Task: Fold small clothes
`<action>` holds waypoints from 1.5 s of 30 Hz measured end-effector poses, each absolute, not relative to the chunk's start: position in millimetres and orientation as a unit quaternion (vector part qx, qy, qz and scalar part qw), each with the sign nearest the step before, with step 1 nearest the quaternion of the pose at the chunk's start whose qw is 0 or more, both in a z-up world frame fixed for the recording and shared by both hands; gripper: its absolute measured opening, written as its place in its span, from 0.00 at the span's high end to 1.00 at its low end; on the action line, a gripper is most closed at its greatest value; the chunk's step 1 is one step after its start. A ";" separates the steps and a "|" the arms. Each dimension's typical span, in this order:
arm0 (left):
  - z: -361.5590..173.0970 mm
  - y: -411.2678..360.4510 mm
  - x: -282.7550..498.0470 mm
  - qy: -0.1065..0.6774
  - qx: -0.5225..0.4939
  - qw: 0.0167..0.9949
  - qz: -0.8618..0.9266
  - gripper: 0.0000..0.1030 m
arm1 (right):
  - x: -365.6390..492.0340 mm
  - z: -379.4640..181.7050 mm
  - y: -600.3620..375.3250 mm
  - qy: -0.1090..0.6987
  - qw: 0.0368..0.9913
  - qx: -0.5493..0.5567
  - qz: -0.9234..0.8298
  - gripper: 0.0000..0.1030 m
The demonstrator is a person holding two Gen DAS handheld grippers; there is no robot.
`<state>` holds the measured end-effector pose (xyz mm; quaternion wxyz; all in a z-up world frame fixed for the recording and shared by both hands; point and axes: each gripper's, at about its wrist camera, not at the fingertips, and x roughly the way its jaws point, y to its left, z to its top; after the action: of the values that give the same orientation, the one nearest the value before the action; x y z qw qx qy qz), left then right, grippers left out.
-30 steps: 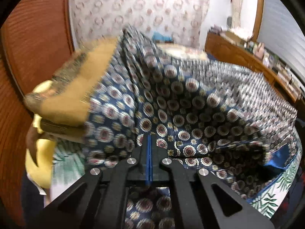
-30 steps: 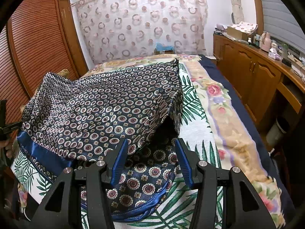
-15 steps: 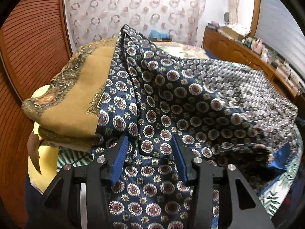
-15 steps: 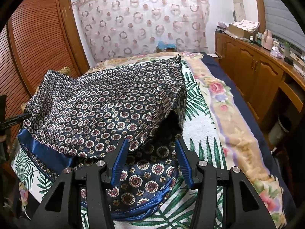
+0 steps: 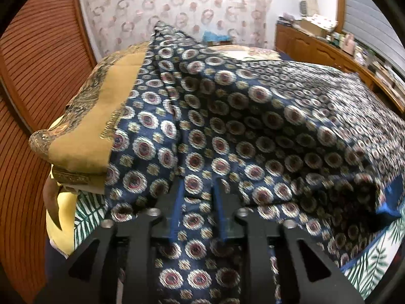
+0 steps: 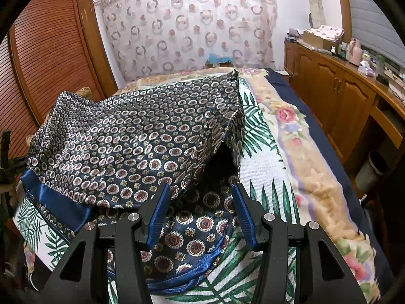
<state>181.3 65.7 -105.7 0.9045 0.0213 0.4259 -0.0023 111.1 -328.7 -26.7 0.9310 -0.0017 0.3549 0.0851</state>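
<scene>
Between the blue pads of the left hand-held gripper (image 5: 196,197), whose jaws are closing, a ridge of the navy medallion-print scarf (image 5: 253,126) is bunching; the right hand-held gripper (image 6: 200,212) is hovering spread over the scarf's hem near the bed's (image 6: 268,167) front edge. Slippery fabric risks sliding out, collapsing the fold.

The right gripper (image 6: 200,210) hovers with jaws apart over the near edge of the navy medallion-print scarf (image 6: 131,136), which is draped on the leaf-print bedspread (image 6: 263,162).

Louvred wardrobe (image 6: 48,58), ring-patterned curtain (image 6: 187,33), wooden sideboard (image 6: 336,96)
</scene>
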 end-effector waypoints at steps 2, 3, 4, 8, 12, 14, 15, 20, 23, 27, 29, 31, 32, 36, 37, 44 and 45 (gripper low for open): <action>-105.5 68.2 187.0 0.430 0.005 0.903 -0.010 0.66 | 110.0 -26.8 -331.4 0.354 0.931 0.002 0.085 0.49; -105.9 68.7 188.1 0.430 0.002 0.903 -0.014 0.65 | 109.7 -27.0 -332.2 0.354 0.931 0.003 0.085 0.49; -106.5 68.7 189.3 0.427 -0.001 0.904 -0.016 0.65 | 109.6 -27.2 -333.2 0.355 0.931 0.004 0.085 0.49; -104.0 72.7 186.8 0.425 -0.009 0.905 -0.028 0.98 | 107.8 -28.7 -335.4 0.356 0.930 0.004 0.087 0.49; -79.1 84.2 162.2 0.388 -0.014 0.922 -0.019 0.98 | 107.0 -28.6 -338.0 0.356 0.930 0.004 0.089 0.49; -64.2 96.9 148.5 0.369 -0.024 0.929 -0.011 0.98 | 106.0 -26.9 -339.3 0.354 0.931 0.007 0.089 0.49; -59.5 102.5 144.6 0.363 -0.027 0.932 -0.004 0.98 | 105.4 -25.9 -339.7 0.353 0.931 0.008 0.089 0.49; -59.2 123.4 139.7 0.366 -0.030 0.930 0.018 0.95 | 101.4 -22.6 -339.2 0.350 0.932 0.008 0.092 0.49; -66.6 125.2 137.0 0.367 -0.039 0.929 0.004 0.80 | 99.6 -20.4 -338.8 0.348 0.933 0.009 0.092 0.49; -70.3 120.5 134.3 0.362 -0.039 0.931 -0.004 0.49 | 98.5 -19.9 -335.4 0.348 0.932 0.005 0.097 0.49; -76.0 120.4 136.8 0.371 -0.040 0.928 -0.004 0.48 | 98.2 -19.4 -332.2 0.347 0.932 0.000 0.101 0.49; -83.3 121.9 139.3 0.380 -0.039 0.924 0.001 0.48 | 97.8 -19.2 -327.9 0.346 0.932 -0.003 0.106 0.49; -87.6 123.8 141.2 0.386 -0.040 0.922 0.007 0.48 | 97.5 -19.3 -326.2 0.345 0.932 -0.004 0.108 0.49; -100.5 134.0 146.0 0.404 -0.058 0.913 0.019 0.47 | 96.4 -20.4 -318.4 0.344 0.932 -0.006 0.115 0.49; -103.5 135.9 146.8 0.408 -0.061 0.911 0.020 0.47 | 96.0 -20.8 -316.2 0.344 0.931 -0.006 0.118 0.49; -108.4 136.4 150.4 0.418 -0.070 0.906 0.007 0.45 | 95.0 -21.3 -302.9 0.343 0.929 -0.018 0.136 0.40; -108.6 136.3 151.2 0.419 -0.070 0.905 0.007 0.45 | 95.3 -21.4 -302.0 0.342 0.930 -0.021 0.135 0.40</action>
<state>151.2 136.3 -108.6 0.9053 -0.0701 0.4188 0.0067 95.3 -302.0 -21.4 0.9297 -0.0211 0.3421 0.1348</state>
